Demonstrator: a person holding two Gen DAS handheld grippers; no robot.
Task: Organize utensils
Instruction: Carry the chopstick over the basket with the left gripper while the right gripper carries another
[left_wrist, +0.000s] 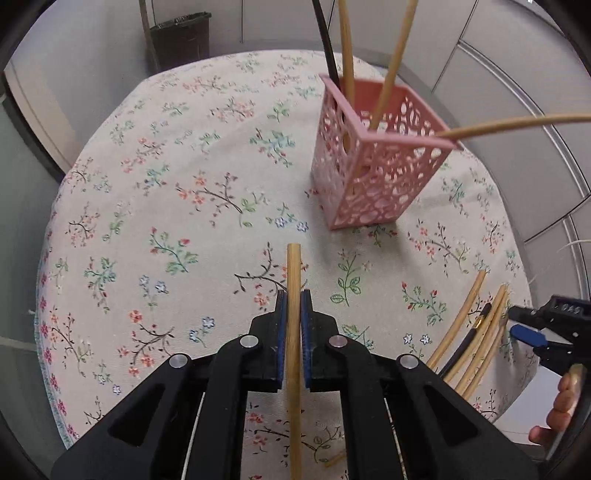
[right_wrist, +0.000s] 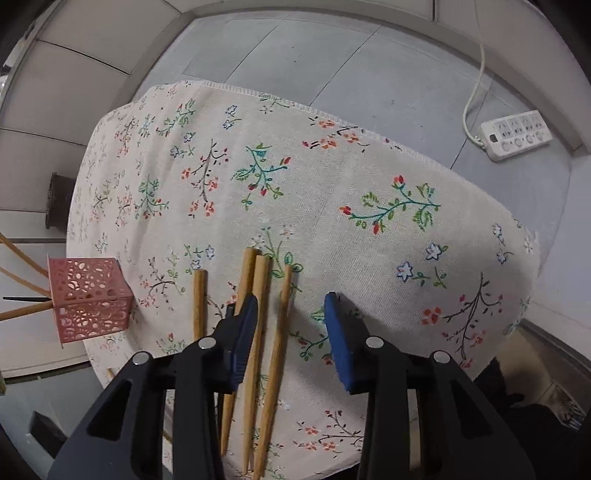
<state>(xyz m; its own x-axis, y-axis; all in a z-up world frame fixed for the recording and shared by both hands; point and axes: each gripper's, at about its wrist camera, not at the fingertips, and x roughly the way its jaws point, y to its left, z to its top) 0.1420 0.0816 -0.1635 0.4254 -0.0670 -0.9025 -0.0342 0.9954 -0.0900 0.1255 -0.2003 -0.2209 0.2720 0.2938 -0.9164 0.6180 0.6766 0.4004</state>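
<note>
In the left wrist view, the left gripper is clamped on a single bamboo chopstick, its blue pads pressed against the stick from both sides, with the stick's blunt end poking out past the fingertips above the floral tablecloth. Ahead and to the right stands the pink perforated holder, upright on the cloth, well apart from the held stick; several bamboo chopsticks and one black stick lean out of its open top at different angles, one bending far to the right. Nothing lies on the cloth between the gripper and the holder. At the lower right, a loose bundle of chopsticks lies on the cloth, a dark one among the pale ones, and the right gripper hangs just beside them, with fingers of a hand at the frame's edge. A dark bin stands on the floor beyond the table. In the right wrist view, the right gripper has its jaws apart, clamping nothing, poised over the pale chopsticks that lie side by side on the cloth; its left pad overlaps one stick in the picture, and two sticks lie in the gap between the pads. The pink holder sits at the far left near the table's edge, sticks jutting leftward from it. A white power strip with its cord lies on the grey floor beyond the table.
</note>
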